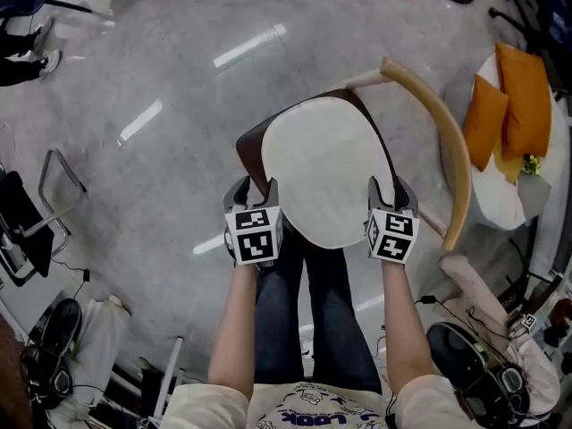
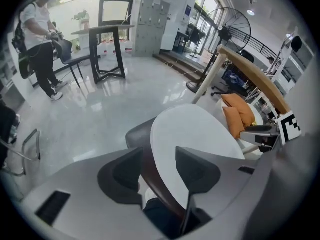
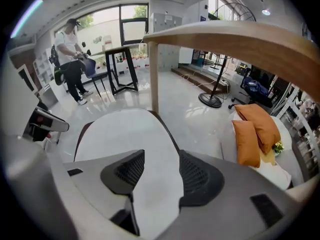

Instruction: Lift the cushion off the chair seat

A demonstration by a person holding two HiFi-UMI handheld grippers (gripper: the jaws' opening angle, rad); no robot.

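Placement at the white oval cushion [image 1: 326, 170] on the dark brown chair seat [image 1: 250, 146]: we set left gripper [image 1: 256, 190] and right gripper [image 1: 390, 190], both released, astride its opposite rims, equally near.

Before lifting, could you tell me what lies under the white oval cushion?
A dark brown chair seat, only its rim showing beside the white oval cushion; the rest is covered.

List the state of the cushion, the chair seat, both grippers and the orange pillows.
white cushion, flat on the chair seat, not lifted yet.
chair seat, covered by the cushion, only its dark rim showing.
left gripper, open, jaws astride the cushion's left edge and the seat rim, not pressing.
right gripper, open, cushion's right edge between the jaws, not pressing.
orange pillows, lying together on a white seat, untouched.
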